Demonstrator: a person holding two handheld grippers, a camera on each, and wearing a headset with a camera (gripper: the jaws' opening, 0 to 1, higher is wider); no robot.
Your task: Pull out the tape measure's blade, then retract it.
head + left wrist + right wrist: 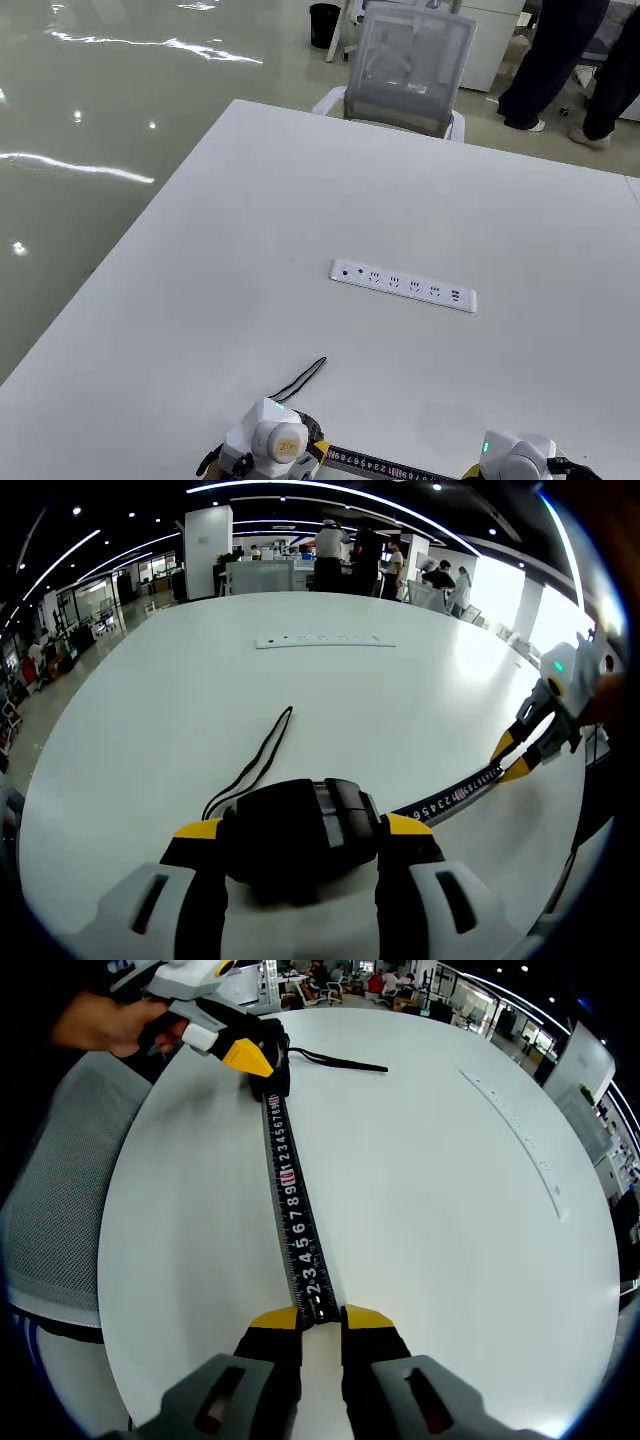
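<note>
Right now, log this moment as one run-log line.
left gripper: shut on tape measure case | right gripper: shut on blade end | blade: extended between grippers, over table | stage: retract not yet done

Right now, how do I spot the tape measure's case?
On the white table, nearer than the power strip, the left hand-held gripper clamps the case. It is the one black block, with a numbered blade running out and a cord trailing.
</note>
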